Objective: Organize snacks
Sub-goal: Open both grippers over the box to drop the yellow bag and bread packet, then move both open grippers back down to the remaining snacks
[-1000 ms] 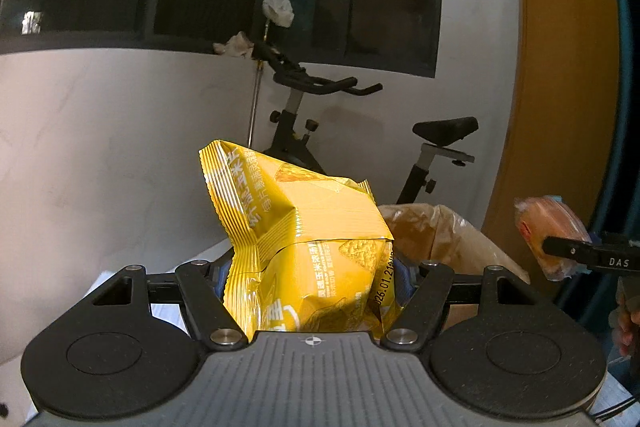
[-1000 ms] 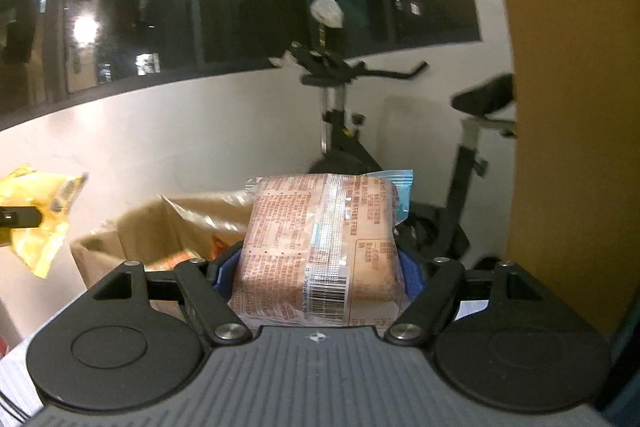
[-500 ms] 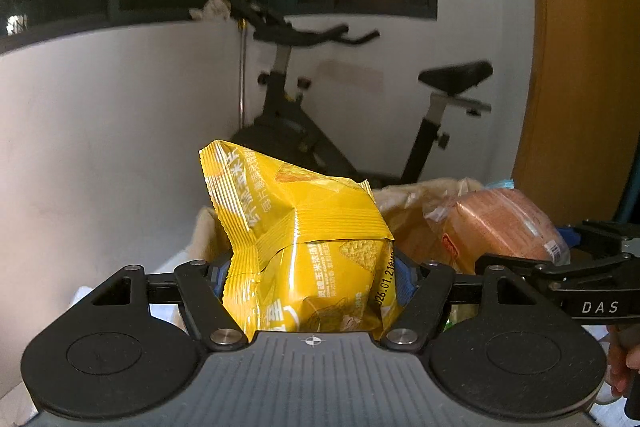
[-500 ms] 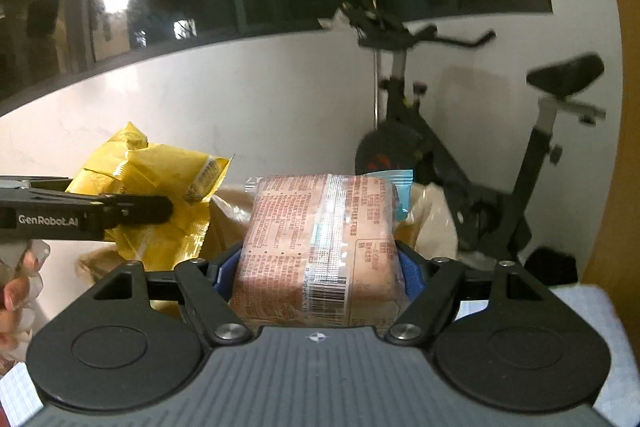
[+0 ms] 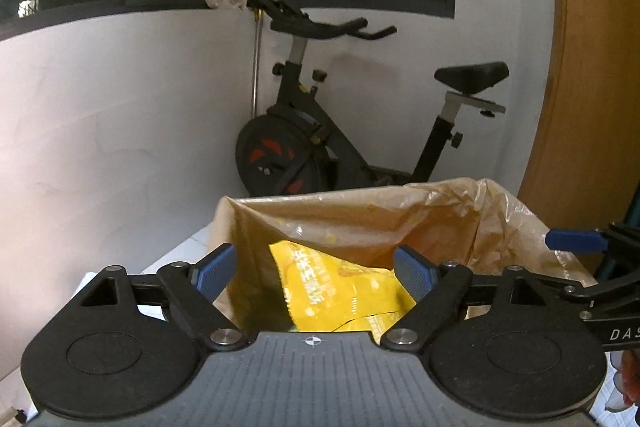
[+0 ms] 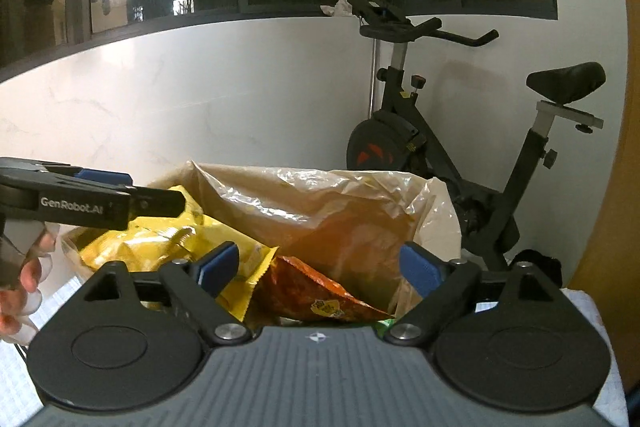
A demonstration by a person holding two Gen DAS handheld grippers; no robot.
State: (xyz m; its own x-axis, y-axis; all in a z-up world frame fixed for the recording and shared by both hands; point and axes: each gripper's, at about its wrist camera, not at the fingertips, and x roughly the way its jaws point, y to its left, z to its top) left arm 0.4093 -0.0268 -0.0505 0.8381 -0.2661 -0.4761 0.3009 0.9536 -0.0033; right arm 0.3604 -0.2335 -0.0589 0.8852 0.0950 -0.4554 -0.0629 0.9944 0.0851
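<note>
My left gripper (image 5: 314, 267) is open and empty, just above the mouth of a tan plastic bag (image 5: 360, 219). A yellow snack packet (image 5: 340, 291) lies inside the bag below it. My right gripper (image 6: 318, 267) is open and empty over the same bag (image 6: 320, 203). In the right wrist view the yellow packet (image 6: 160, 243) lies at the bag's left and an orange-red snack packet (image 6: 308, 291) lies under my fingers. The left gripper shows at the left edge there (image 6: 92, 199), and the right gripper's blue pad shows at the right edge of the left wrist view (image 5: 572, 241).
A black exercise bike (image 5: 320, 147) stands against the white wall behind the bag; it also shows in the right wrist view (image 6: 460, 155). A wooden panel (image 5: 592, 67) rises at the right. The bag stands on a white surface (image 6: 584, 307).
Both grippers have opened and let go: the yellow packet and the pink-orange packet have dropped from the jaws into the bag. Both grippers have moved closer over the bag's mouth.
</note>
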